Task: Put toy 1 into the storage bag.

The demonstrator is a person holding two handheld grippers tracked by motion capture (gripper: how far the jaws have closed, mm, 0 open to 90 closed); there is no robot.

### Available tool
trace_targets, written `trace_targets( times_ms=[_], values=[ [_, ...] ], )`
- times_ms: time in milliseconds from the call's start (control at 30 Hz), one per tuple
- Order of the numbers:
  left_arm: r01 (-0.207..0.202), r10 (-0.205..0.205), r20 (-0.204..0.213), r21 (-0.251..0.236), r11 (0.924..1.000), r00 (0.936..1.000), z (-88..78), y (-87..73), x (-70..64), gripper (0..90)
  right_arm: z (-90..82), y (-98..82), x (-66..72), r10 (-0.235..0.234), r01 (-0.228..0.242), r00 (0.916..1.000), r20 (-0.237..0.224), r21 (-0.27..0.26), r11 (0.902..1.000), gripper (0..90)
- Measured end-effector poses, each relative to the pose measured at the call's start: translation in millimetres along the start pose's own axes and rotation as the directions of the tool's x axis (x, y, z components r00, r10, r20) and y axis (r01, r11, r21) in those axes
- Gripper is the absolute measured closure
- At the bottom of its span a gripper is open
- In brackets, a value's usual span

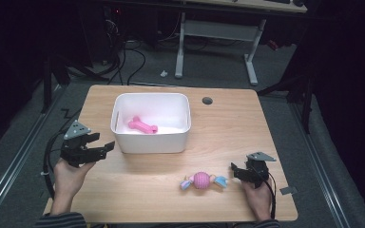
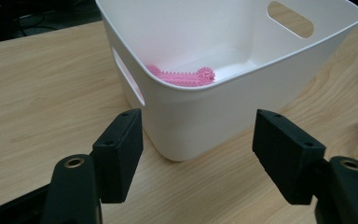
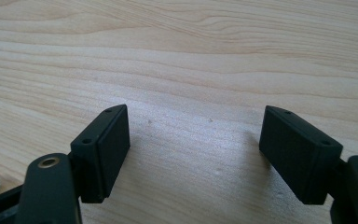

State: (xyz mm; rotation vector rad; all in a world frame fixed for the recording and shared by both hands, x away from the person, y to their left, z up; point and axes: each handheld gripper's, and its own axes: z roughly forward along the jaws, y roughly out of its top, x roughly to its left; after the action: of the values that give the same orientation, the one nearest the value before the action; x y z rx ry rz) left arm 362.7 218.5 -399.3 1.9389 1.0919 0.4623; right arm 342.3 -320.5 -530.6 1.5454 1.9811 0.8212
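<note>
A white bin (image 1: 150,139) stands on the wooden table (image 1: 228,128), and a pink bone-shaped toy (image 1: 142,126) lies inside it. In the left gripper view the bin's near corner (image 2: 191,126) is close ahead, with the pink toy (image 2: 182,76) past its rim. My left gripper (image 1: 103,144) is open just left of the bin, nothing between its jaws. A pink ball toy with pastel ends (image 1: 202,181) lies near the table's front. My right gripper (image 1: 235,169) is open just right of that toy, its jaws over bare wood (image 3: 196,135).
A round cable hole (image 1: 207,100) sits in the table behind the bin. A grey tab (image 1: 288,190) lies at the front right edge. Beyond the table stand a desk frame (image 1: 216,38) and cables on the floor.
</note>
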Motion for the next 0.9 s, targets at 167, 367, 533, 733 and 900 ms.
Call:
trace_targets(
  times_ms=[167, 367, 533, 733, 900],
  values=[
    [0.015, -0.016, 0.01, 0.001, 0.9999, 0.9998, 3.4, -8.3, -0.3, 33.7, -0.1, 0.0, 0.1, 0.002, -0.002, 1.0, 0.0, 0.001, 1.0, 24.4],
    [0.034, -0.035, 0.021, 0.016, 0.9993, 0.9992, 11.7, -20.0, -0.4, 33.7, -0.1, -0.1, 0.2, 0.001, -0.001, 1.0, 0.001, 0.001, 1.0, 24.4],
    [0.044, -0.045, 0.024, 0.027, 0.9987, 0.9987, 18.3, -25.8, -1.2, 33.6, -0.1, -0.1, 0.2, 0.002, -0.002, 1.0, 0.001, 0.001, 1.0, 24.4],
    [0.043, -0.044, 0.025, 0.045, 0.9981, 0.9987, 26.1, -32.5, -3.3, 33.5, -0.1, -0.1, 0.2, 0.002, -0.002, 1.0, 0.001, 0.001, 1.0, 24.4],
    [0.059, -0.061, 0.034, 0.049, 0.997, 0.9976, 31.9, -39.1, -4.4, 33.4, -0.1, -0.1, 0.2, 0.002, -0.002, 1.0, 0.002, 0.001, 1.0, 24.4]
  ],
)
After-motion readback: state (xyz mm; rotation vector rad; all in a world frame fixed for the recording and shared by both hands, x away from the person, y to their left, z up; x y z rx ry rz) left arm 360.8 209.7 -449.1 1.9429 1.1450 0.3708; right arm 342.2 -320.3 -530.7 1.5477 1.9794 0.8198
